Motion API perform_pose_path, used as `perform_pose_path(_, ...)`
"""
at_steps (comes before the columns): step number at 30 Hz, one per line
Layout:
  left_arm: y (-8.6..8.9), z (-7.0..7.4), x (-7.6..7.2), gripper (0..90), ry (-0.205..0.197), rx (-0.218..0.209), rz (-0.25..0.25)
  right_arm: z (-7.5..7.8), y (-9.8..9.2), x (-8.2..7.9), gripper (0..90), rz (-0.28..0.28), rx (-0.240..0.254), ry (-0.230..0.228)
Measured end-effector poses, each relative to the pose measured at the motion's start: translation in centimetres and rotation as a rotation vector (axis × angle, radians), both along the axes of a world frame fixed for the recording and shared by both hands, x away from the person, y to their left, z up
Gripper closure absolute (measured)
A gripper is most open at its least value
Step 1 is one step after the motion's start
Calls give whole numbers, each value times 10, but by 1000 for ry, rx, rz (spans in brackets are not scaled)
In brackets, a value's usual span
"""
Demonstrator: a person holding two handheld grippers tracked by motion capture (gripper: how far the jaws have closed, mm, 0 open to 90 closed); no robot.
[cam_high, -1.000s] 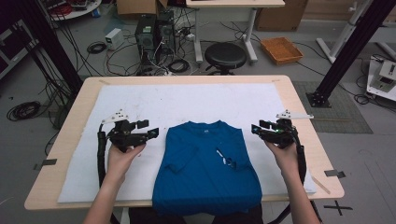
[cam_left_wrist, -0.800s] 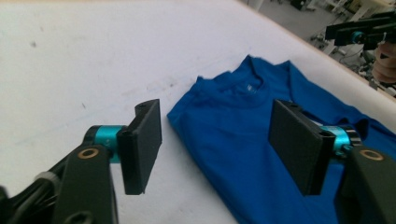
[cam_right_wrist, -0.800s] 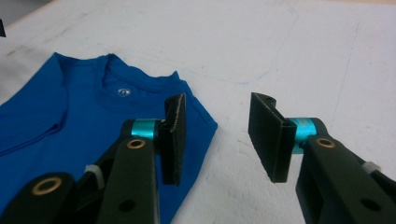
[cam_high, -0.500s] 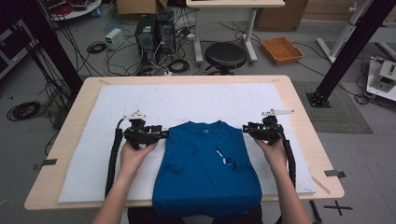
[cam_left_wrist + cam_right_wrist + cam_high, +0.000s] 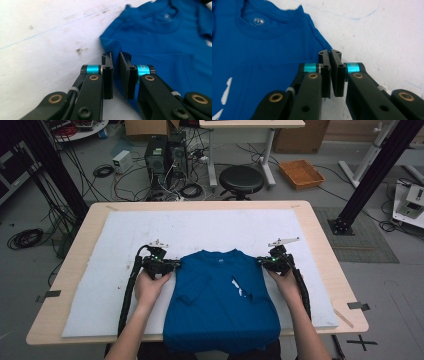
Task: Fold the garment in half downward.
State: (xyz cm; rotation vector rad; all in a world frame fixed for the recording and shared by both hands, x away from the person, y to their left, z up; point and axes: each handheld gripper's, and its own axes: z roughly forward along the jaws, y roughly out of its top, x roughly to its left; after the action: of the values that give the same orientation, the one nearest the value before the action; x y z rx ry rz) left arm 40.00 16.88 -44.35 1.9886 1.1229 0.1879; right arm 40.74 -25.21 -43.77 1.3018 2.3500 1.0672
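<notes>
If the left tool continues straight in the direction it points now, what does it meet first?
The blue T-shirt: the left tool already has the shirt's shoulder edge between its jaws, which have just been closing. Going on, it would likely push across the shirt towards the collar.

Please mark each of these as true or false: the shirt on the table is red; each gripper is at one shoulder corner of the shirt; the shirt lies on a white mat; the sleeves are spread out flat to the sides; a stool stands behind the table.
1. The shirt is red. False: it is blue.
2. The left gripper and the right gripper are each at a shoulder corner. True; their jaws have just been closing on the fabric there.
3. The shirt lies on a white mat. True.
4. The sleeves are spread out. False: both are folded inward onto the front.
5. A stool stands behind the table. True.
</notes>
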Motion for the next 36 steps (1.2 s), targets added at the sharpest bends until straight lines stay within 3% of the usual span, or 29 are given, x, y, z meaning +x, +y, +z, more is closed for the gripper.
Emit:
perform_pose_path(1, 0, 0, 0, 744, 0, 0, 0, 2, -1, -1, 779, 0, 15, -5)
perform_pose_path(3, 2, 4, 0, 602, -26, -28, 30, 5, -4, -1, 735, -9, 42, -22)
perform_pose_path(6, -1, 6, 6, 530, -34, -53, 24, 7, -3, 4, 669, -18, 58, -38)
perform_pose_path(10, -7, 5, 15, 515, -33, -71, 14, 7, 6, 16, 651, -7, 40, -24)
perform_pose_path(12, -15, 3, 24, 522, 17, -89, 19, 6, 10, 21, 651, 1, 49, -38)
perform_pose_path(13, -15, 3, 24, 527, 17, -89, 19, 6, 10, 21, 651, 1, 49, -38)
perform_pose_path(15, -22, 2, 28, 539, 3, -57, -2, 4, 14, 24, 652, -1, 44, -19)
perform_pose_path(16, -27, 3, 29, 553, -21, -3, -20, 1, 17, 27, 653, 3, 20, -8)
perform_pose_path(20, -31, 1, 34, 553, 2, 9, -26, -1, 21, 29, 655, 10, 21, -1)
perform_pose_path(25, -37, 1, 36, 563, 0, 35, -29, -5, 29, 32, 669, 32, -27, 10)
perform_pose_path(27, -37, 1, 36, 593, -5, 45, -28, -5, 28, 33, 690, 38, -31, 9)
perform_pose_path(29, -38, 1, 35, 665, -35, 93, -31, -5, 29, 33, 714, 43, -48, -2)
perform_pose_path(32, -39, 1, 32, 749, -55, 116, -40, -5, 29, 33, 713, 48, -51, -10)
perform_pose_path(34, -39, 1, 33, 740, -64, 113, -40, -3, 28, 32, 678, 42, -33, -18)
perform_pose_path(36, -42, 1, 33, 656, -69, 120, -31, -3, 27, 34, 676, 49, -16, -24)
